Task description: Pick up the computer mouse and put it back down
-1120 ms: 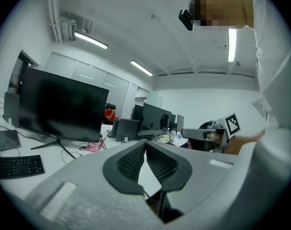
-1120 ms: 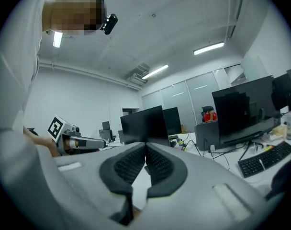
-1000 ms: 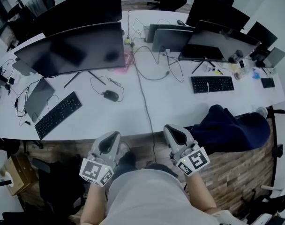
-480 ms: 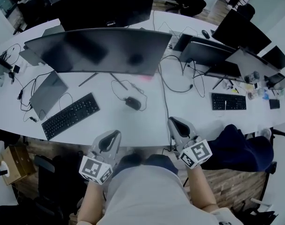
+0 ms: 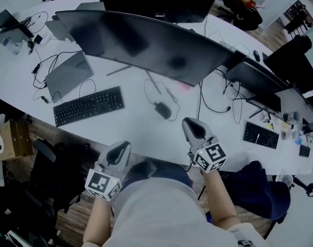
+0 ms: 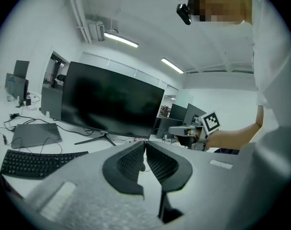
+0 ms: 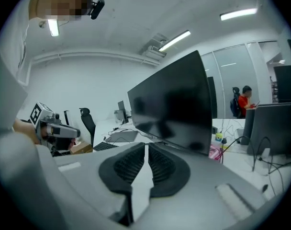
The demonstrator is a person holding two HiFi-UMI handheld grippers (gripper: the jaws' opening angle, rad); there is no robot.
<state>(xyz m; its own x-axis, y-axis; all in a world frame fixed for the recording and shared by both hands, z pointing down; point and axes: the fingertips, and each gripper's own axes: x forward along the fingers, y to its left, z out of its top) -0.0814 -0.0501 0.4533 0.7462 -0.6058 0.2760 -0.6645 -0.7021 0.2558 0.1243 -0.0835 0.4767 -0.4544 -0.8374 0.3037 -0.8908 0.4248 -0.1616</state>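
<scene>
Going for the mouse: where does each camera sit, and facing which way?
Head view: on the person's head, steeply down onto the desk, mouse and curved monitor; torso, left gripper and right gripper show.
Left gripper view: along its own shut, empty jaws toward the monitor; the right gripper shows at right.
Right gripper view: along its own shut, empty jaws past the monitor; the left gripper shows at left.
Shared: all three see the curved monitor.
</scene>
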